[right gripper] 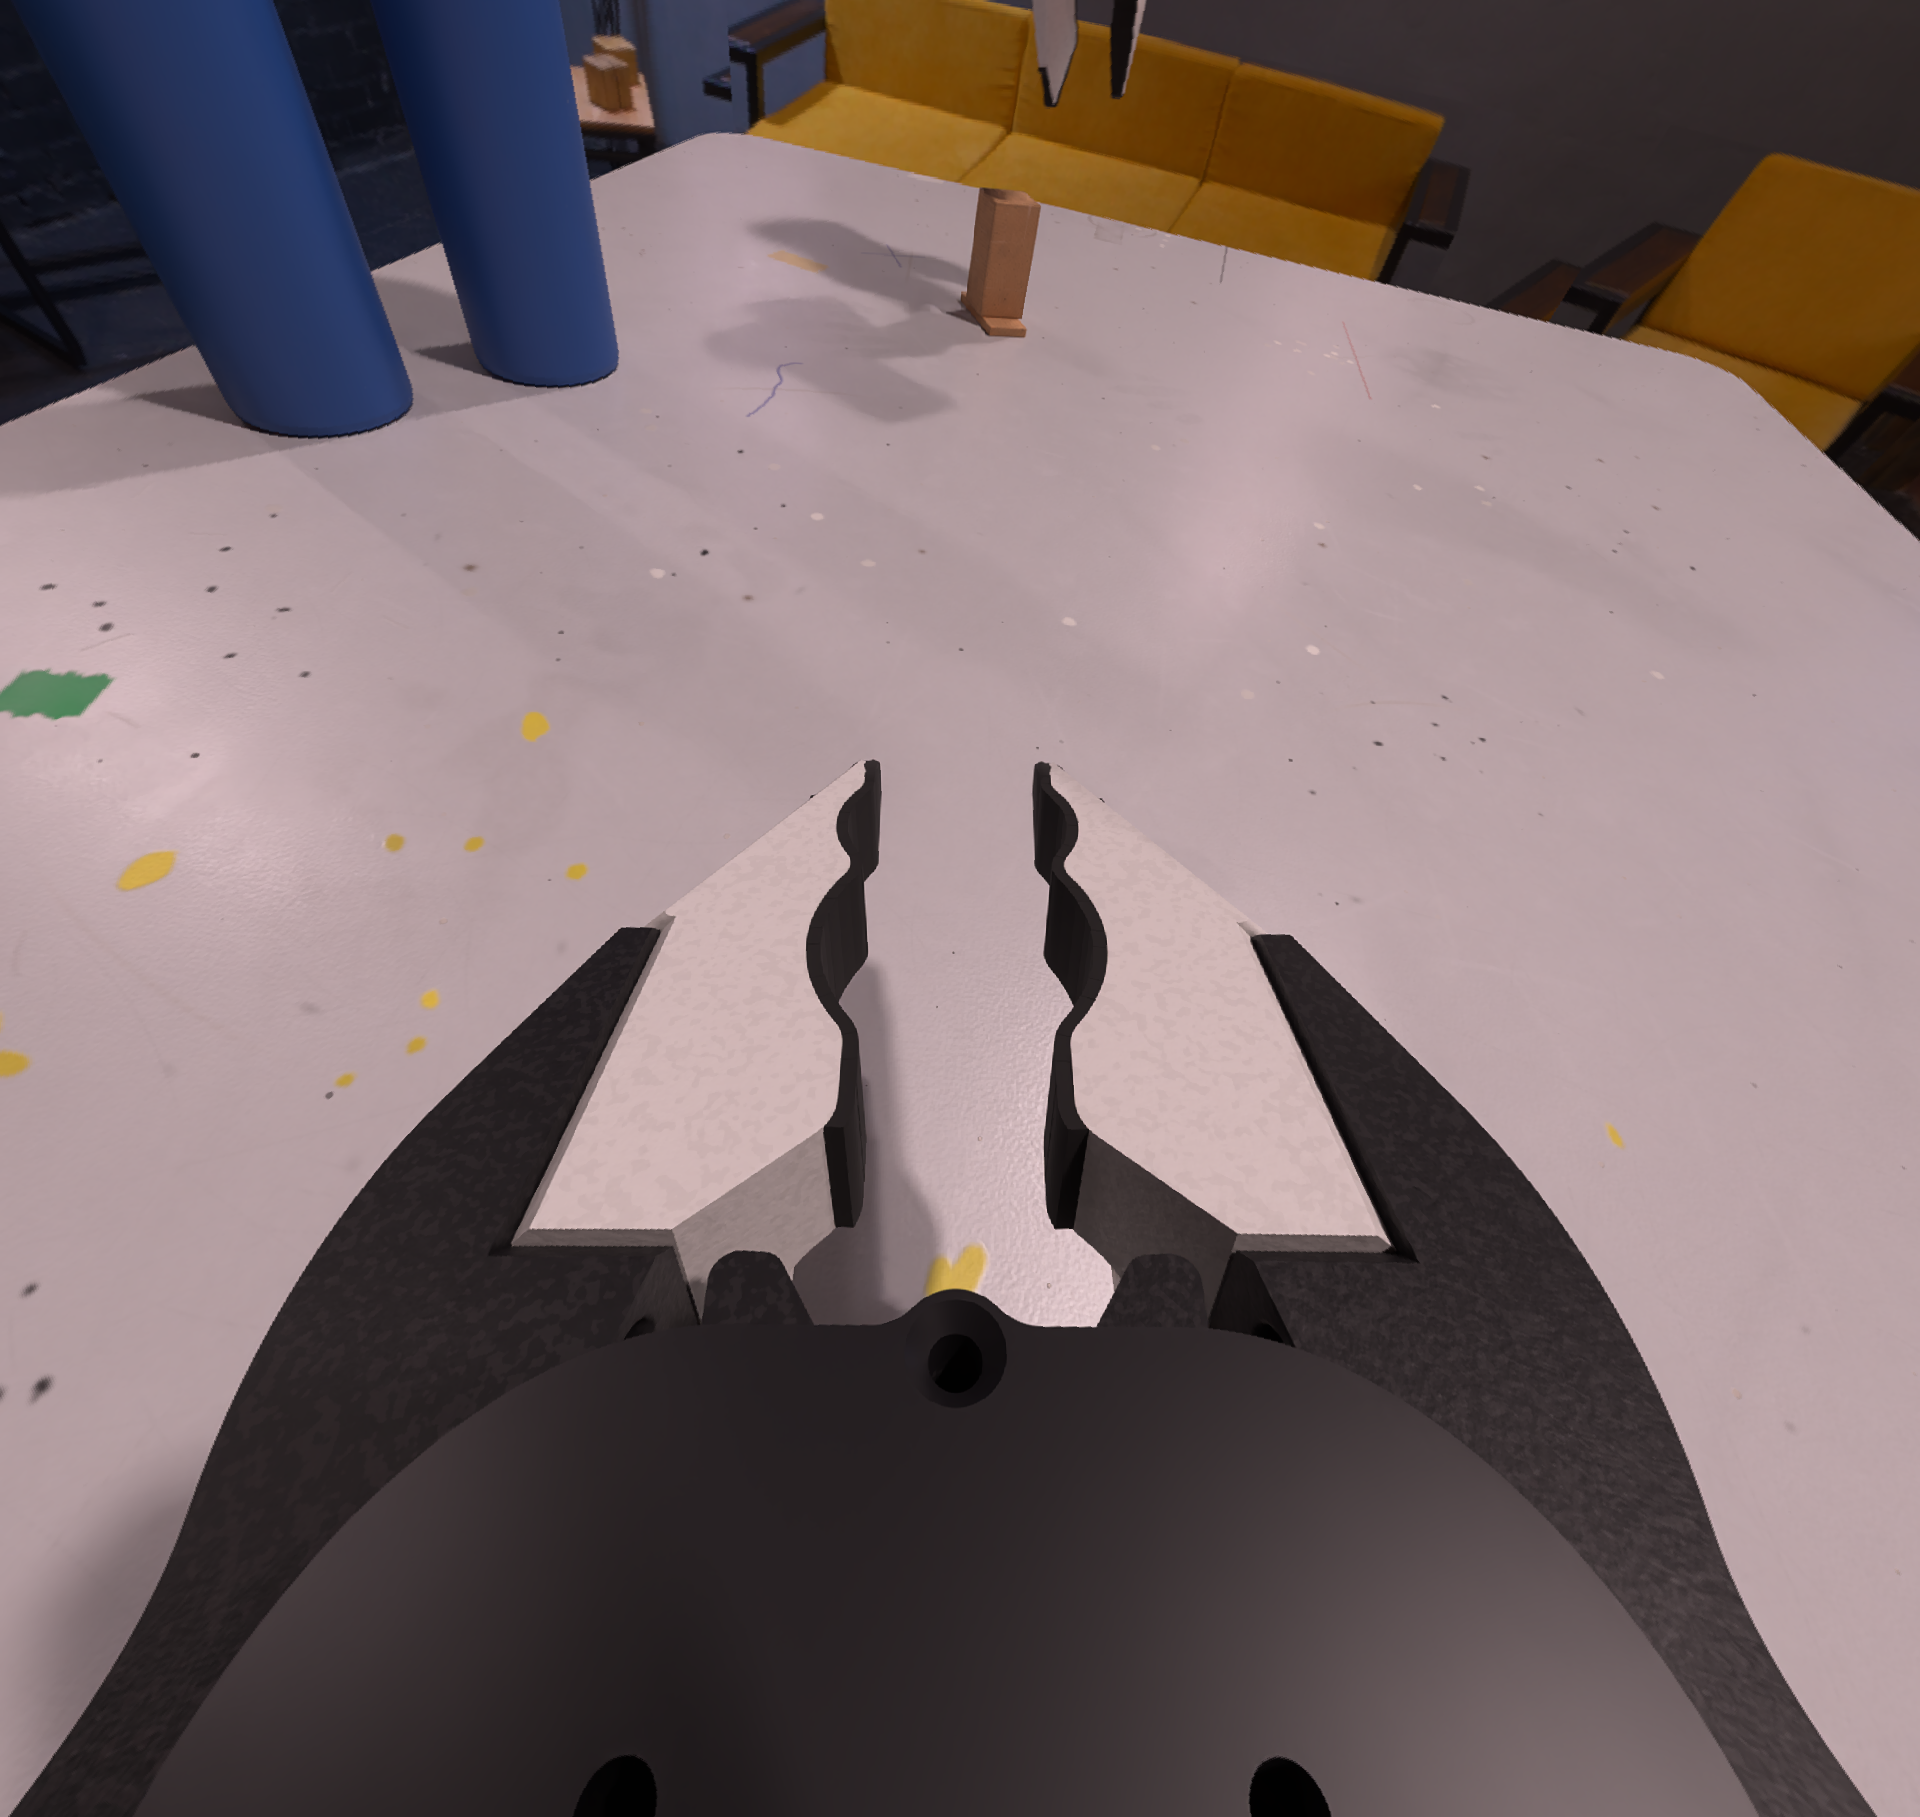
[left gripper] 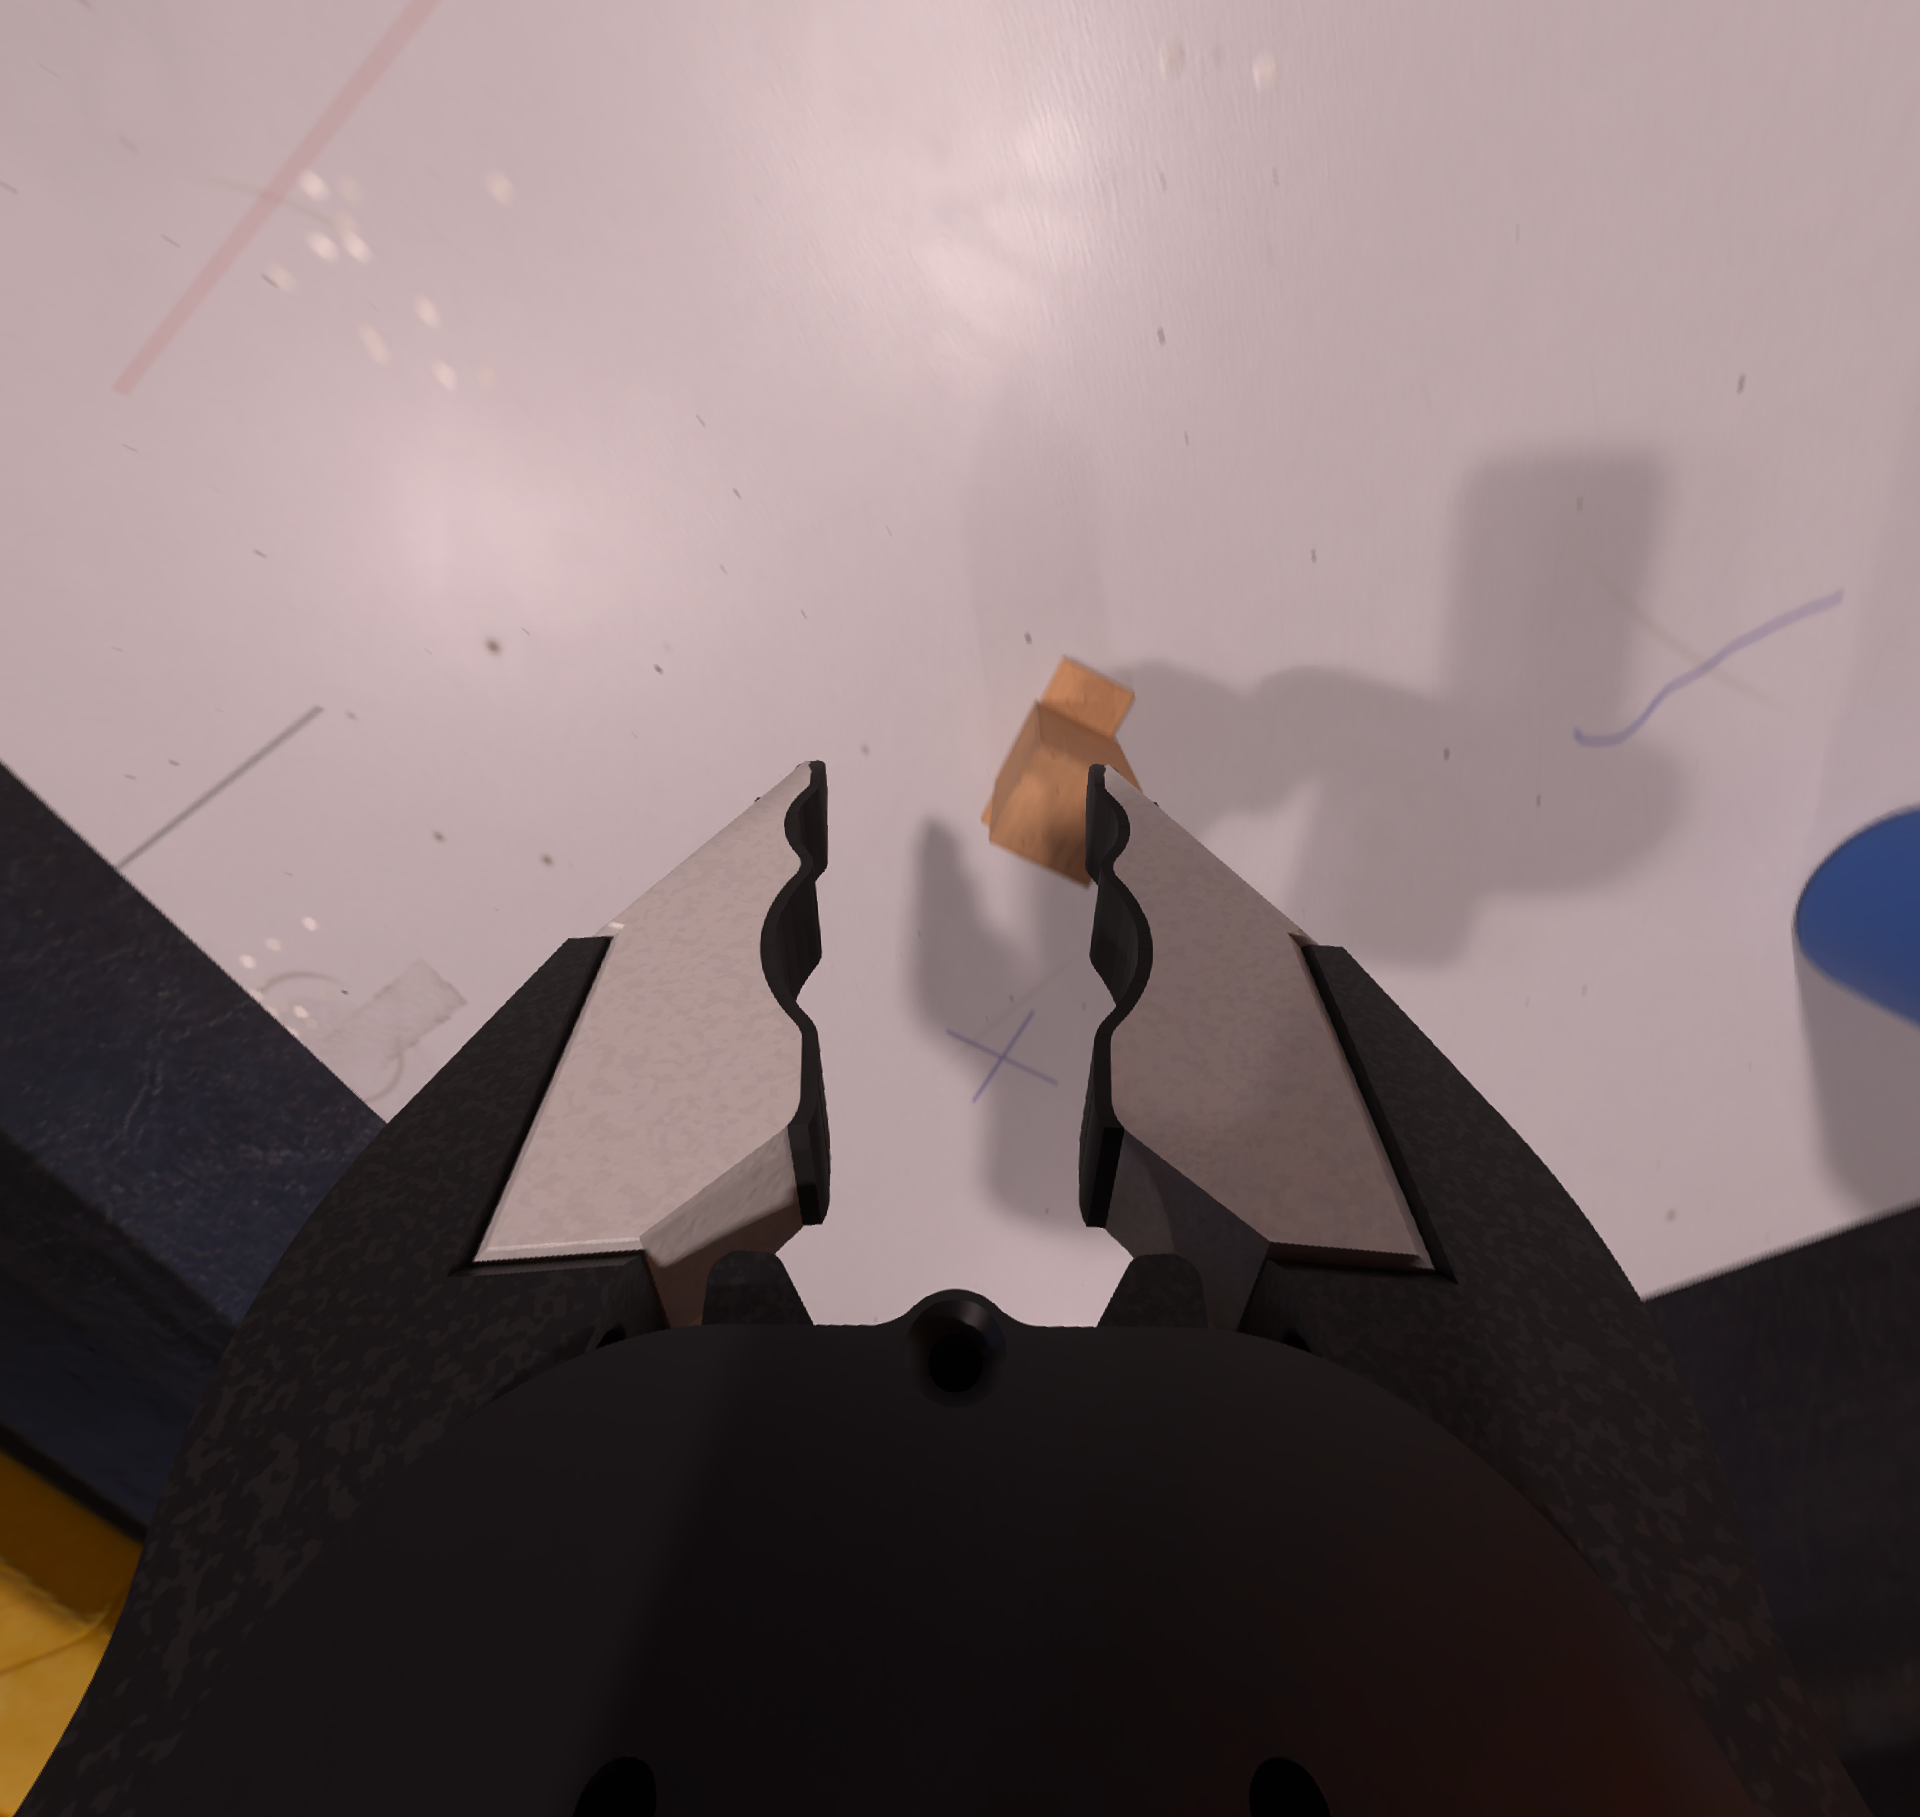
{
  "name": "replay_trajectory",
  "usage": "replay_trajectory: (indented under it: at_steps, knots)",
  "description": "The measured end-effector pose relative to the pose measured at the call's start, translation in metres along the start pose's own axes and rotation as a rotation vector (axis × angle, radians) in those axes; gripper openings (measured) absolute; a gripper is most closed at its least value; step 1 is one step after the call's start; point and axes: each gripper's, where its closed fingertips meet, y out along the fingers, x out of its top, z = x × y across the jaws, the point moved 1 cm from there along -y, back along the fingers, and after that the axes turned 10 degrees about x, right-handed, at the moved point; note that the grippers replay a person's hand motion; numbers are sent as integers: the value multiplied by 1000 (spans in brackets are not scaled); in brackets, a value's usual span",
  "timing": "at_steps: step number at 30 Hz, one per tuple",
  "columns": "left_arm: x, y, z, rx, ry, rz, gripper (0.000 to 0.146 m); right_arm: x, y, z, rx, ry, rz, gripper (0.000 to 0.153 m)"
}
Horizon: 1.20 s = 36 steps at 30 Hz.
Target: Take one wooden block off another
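A tall wooden block stands upright on a small flat wooden block near the far edge of the white table. In the left wrist view the stack shows from above, partly hidden behind my right fingertip. My left gripper is open and empty, hanging well above the stack with its fingers pointing down; it also shows at the top of the right wrist view. My right gripper is open and empty, low over the near part of the table, far from the blocks.
Two blue cylinders stand on the table's far left; one shows at the right edge of the left wrist view. A yellow sofa lies beyond the table. The table edge runs close to the left gripper's near left.
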Motion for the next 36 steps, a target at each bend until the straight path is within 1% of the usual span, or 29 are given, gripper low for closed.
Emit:
replay_trajectory:
  at_steps: [5, 8, 11, 16, 24, 26, 30, 36]
  knots:
    - [-33, 9, -9, -88, 91, 51, 50, -1, 1, 2, 13, -1, 3, 29]
    - [-44, 11, -11, -99, 159, 33, 50, 0, 2, 4, 20, -5, 0, 29]
    - [-51, 15, -12, -79, 239, 47, 49, 0, 3, 5, 27, -7, -1, 29]
    - [-54, 28, -10, -28, 340, 108, 42, -2, 5, 6, 37, -6, 6, 29]
    - [-52, 38, -16, -77, 391, 175, 35, -1, 2, 6, 36, -9, -3, 29]
    - [-52, 40, -17, -79, 412, 200, 35, -2, 2, 6, 37, -9, 0, 29]
    - [-44, 39, -18, -78, 412, 183, 36, -2, 3, 7, 38, -12, 3, 29]
    - [-43, 44, -27, -103, 462, 228, 38, -2, 3, 7, 37, -12, 4, 29]
